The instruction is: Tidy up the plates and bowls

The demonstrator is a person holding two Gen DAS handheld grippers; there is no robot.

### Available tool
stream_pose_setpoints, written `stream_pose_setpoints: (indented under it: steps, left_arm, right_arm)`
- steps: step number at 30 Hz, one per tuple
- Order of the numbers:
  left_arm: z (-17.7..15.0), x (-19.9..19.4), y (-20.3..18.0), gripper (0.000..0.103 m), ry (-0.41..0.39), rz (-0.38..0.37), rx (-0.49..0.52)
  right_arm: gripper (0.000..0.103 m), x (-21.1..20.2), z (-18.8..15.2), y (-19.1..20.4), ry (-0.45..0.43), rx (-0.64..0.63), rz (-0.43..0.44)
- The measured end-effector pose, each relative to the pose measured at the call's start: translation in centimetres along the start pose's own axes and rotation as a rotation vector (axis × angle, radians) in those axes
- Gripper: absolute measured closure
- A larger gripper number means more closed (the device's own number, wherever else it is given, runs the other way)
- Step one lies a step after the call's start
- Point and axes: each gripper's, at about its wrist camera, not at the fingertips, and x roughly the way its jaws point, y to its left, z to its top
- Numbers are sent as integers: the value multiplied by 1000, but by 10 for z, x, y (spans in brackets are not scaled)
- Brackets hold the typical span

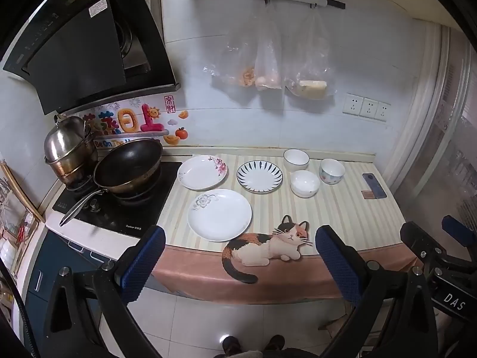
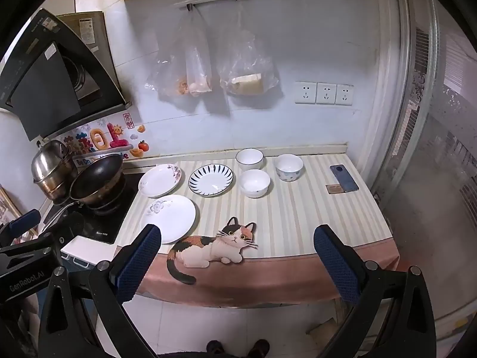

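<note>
Kitchen counter covered by a striped mat (image 1: 342, 217) with a cat print (image 1: 268, 244) at its near edge; white tiled wall behind, stove (image 1: 119, 208) on the left. Three plates on the mat's left half: floral plate (image 1: 202, 171) far left, just beside the stove; striped plate (image 1: 259, 176) to its right; plain plate (image 1: 219, 214) nearer, close to both, touching neither. Three bowls on the right: rimmed bowl (image 1: 296, 160) farthest, white bowl (image 1: 305, 183) just in front of it, dotted bowl (image 1: 331, 171) to the right. All upright, none stacked. Phone (image 1: 374, 185) lies near the mat's right edge, well apart from the bowls. Wok (image 1: 128, 165) and steel pot (image 1: 67, 149) sit on the stove; bags (image 1: 268, 59) hang from a wall rail above the mat. Left gripper (image 1: 240, 264) held off the near edge of the counter, jaws spread wide, nothing between them. Right gripper (image 2: 237, 262) likewise off the near edge, jaws wide apart, holding nothing. Each gripper's body shows at the edge of the other's view, side by side.
</note>
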Motion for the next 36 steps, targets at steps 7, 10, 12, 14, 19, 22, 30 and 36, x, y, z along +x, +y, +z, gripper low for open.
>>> stream_pose_setpoints:
  steps: [7,10,12,14,19,22,30,36]
  left_arm:
    - [-2,-1,-2,0,2,0,4]
    - [0,0,0,0,7,-1,0]
    - [0,0,-1,0,7,0,1]
    - [0,-1,-1,0,6,1,2]
    - [0,0,-1,0,6,1,0]
    - [-4,-4,0,0,7,-1,0]
    - [-6,-4,-1,0,5,1,0]
    - [-5,-4,-1,0,6,-1,-2]
  right_arm:
    - [0,0,0,0,8,-4,-4]
    - [0,-1,-1,-1,8,-2,-1]
    - [0,0,-2,-1,8,-3,-2]
    - [0,0,-3,-1,8,-3,-3]
    - [0,-1,-5,-3,6,-2,-5]
    - [0,0,-3,-3,7,-2,-4]
    - [0,-2,-7,-6,3,0,-2]
    - [0,-2,-7,-7,2,0,-2]
